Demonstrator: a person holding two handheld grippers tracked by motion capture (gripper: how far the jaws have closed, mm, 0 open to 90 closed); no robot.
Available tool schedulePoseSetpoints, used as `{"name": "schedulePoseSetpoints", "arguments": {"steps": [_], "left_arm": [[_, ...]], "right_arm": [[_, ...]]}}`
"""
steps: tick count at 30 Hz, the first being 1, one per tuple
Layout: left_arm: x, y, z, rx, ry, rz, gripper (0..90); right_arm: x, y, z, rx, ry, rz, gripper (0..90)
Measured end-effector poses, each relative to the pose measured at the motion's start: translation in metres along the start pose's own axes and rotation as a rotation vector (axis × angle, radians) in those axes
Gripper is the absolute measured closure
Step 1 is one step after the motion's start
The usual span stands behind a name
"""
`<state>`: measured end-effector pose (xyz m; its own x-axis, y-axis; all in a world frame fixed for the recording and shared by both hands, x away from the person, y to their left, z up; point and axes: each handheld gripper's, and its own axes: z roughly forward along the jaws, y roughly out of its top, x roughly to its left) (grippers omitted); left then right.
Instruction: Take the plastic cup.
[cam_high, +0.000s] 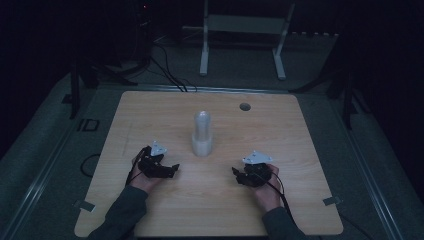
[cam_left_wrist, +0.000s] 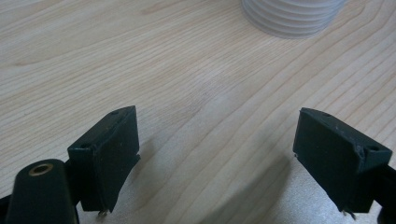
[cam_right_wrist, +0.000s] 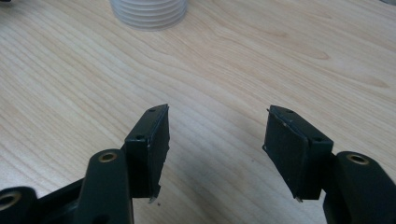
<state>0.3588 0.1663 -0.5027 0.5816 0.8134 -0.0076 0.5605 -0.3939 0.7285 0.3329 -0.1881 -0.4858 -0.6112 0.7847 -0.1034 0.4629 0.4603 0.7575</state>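
A white object (cam_high: 202, 134), a domed post on a wider ribbed round base, stands upright at the middle of the wooden table (cam_high: 150, 110). My left gripper (cam_high: 172, 167) lies low over the table to the near left of it, open, with bare wood between its jaws. The ribbed base (cam_left_wrist: 292, 16) lies ahead of the left gripper (cam_left_wrist: 217, 116), to the upper right in its view. On the near right, my right gripper (cam_high: 235, 172) points inward, also open and holding nothing. From the right gripper (cam_right_wrist: 218, 112), the base (cam_right_wrist: 149, 11) lies ahead to the upper left.
A small round hole (cam_high: 245, 106) sits in the tabletop near the far edge, right of centre. Behind the table, a white frame stand (cam_high: 242, 30) and black cables (cam_high: 165, 70) are on the grey floor. The surroundings are dark.
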Motion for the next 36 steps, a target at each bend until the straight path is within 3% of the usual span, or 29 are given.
{"name": "schedulePoseSetpoints", "arguments": {"steps": [11, 21, 28, 36], "left_arm": [[-0.001, 0.003, -0.009, -0.034, -0.024, -0.007, 17.9], [0.005, 0.02, -0.027, -0.084, -0.077, -0.004, 23.9], [0.009, 0.032, -0.034, -0.094, -0.085, 0.011, 24.8], [0.005, 0.054, -0.039, -0.111, -0.106, 0.062, 24.8]], "right_arm": [[0.005, 0.004, -0.001, 0.004, 0.017, -0.017, 39.6], [0.008, 0.023, 0.0, -0.009, 0.039, -0.057, 38.8], [0.011, 0.039, 0.006, -0.022, 0.051, -0.078, 38.5], [0.014, 0.054, 0.014, -0.045, 0.081, -0.077, 37.9]]}}
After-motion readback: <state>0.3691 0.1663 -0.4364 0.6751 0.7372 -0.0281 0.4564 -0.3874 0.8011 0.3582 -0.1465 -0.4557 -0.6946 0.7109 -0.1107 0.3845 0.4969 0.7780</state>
